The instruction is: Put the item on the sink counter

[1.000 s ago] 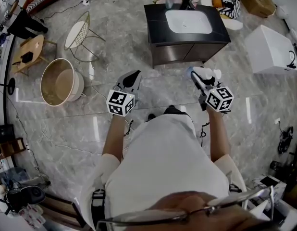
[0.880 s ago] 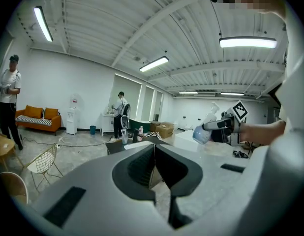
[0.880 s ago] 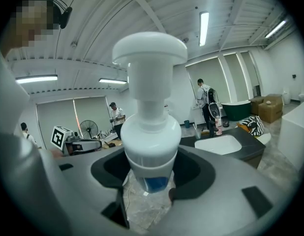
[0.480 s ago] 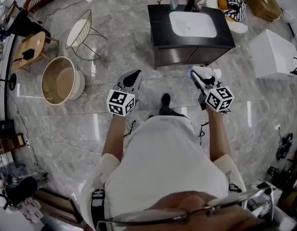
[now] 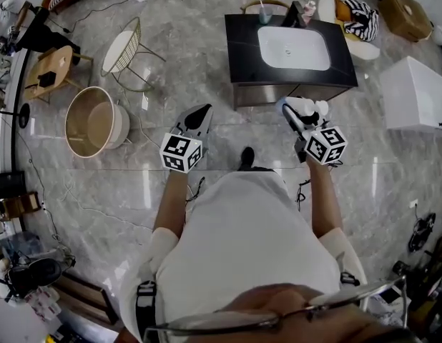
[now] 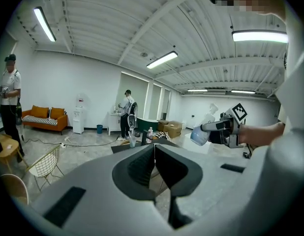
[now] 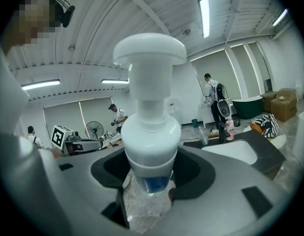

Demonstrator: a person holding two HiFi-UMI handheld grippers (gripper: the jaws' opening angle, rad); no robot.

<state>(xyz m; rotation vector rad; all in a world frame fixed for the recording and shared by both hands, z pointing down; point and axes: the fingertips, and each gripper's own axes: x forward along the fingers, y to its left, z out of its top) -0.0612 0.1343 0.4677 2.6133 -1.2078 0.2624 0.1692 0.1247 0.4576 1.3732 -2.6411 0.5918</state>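
My right gripper point(image 5: 294, 111) is shut on a white pump bottle point(image 5: 308, 108) with blue liquid at its base, held at chest height. In the right gripper view the bottle point(image 7: 151, 127) stands upright between the jaws and fills the middle. My left gripper point(image 5: 197, 115) is shut with nothing in it; its jaws meet point(image 6: 154, 154) in the left gripper view. The sink counter point(image 5: 242, 41), black with a white basin point(image 5: 294, 47), stands on the floor ahead of both grippers and apart from them. It also shows in the right gripper view as a dark counter point(image 7: 264, 154).
A cup point(image 5: 264, 13) and small bottles point(image 5: 308, 11) stand at the counter's back edge. A striped bag point(image 5: 362, 16) lies behind it. A white cabinet point(image 5: 423, 91) is at the right, a round tub point(image 5: 92, 120) and a wire chair point(image 5: 125, 45) at the left. Several people stand in the background.
The sink counter has drifted lower and to the right in the head view as the person walks toward it. Both grippers keep their pose, the bottle still held.
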